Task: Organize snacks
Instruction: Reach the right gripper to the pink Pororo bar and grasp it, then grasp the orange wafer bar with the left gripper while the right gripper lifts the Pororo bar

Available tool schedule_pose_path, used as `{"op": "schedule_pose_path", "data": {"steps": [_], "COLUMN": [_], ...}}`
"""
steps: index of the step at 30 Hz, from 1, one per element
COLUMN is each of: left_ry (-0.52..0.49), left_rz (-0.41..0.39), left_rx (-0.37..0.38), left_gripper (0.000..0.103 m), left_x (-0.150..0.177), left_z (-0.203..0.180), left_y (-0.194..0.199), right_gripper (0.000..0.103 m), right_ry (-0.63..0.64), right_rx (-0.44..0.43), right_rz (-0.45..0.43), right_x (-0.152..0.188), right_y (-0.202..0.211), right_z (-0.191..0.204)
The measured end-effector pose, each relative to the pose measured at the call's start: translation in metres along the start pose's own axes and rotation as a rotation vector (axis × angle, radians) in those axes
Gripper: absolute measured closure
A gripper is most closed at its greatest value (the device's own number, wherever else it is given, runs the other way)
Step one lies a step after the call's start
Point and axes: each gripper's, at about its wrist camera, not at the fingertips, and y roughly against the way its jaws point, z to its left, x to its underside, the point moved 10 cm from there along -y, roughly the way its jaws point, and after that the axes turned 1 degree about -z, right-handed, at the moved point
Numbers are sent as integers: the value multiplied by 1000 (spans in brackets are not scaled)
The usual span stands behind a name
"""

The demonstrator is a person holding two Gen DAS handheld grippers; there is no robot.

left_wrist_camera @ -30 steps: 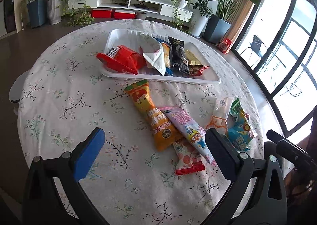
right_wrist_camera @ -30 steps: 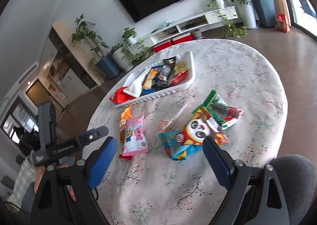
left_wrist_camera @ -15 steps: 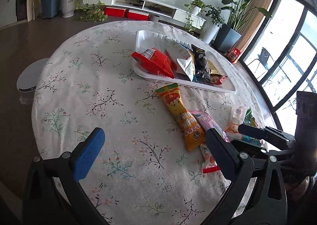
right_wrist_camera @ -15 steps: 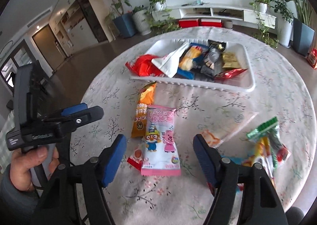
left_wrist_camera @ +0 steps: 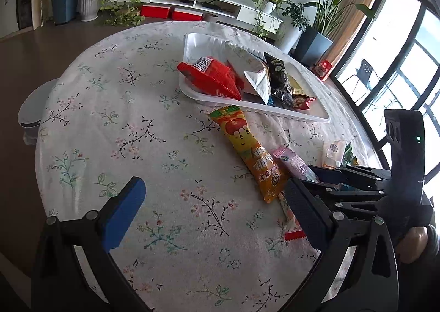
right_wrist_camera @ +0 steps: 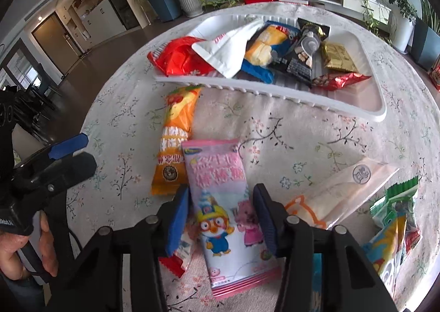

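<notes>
The pink packet [right_wrist_camera: 220,202] is straddled by the right tongs [right_wrist_camera: 220,218], whose jaws have just been closing (pad contact cannot be told); its long axis is seen running toward the white tray [right_wrist_camera: 379,114] beyond. The left tongs [left_wrist_camera: 214,202], held wide and empty, are well aside. Only the right wrist view shows the straddle.

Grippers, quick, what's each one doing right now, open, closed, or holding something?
Left gripper: jaws open, holding nothing.
Right gripper: jaws have just been closing around the pink snack packet; whether they press it yet cannot be told.
</notes>
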Motion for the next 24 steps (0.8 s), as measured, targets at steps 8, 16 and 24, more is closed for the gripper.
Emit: {"op": "schedule_pose_path", "data": {"steps": [8,16,24], "left_ry": [-51,-89,-172], "left_rz": [35,116,120], "left_rx": [-47,-124,-177], "left_gripper": [0,1,37], "left_x": [-16,-29,-27], "left_z": [-18,-31,-32], "left_y": [-25,-79,-95], "right_gripper": [60,63,63], "right_ry": [-24,-50,-62], "right_rx": [11,43,27], "right_rz": [-2,-43,-48], "right_x": [10,21,25], "right_y": [9,24,29], "right_z": [-5,-6,-7]}}
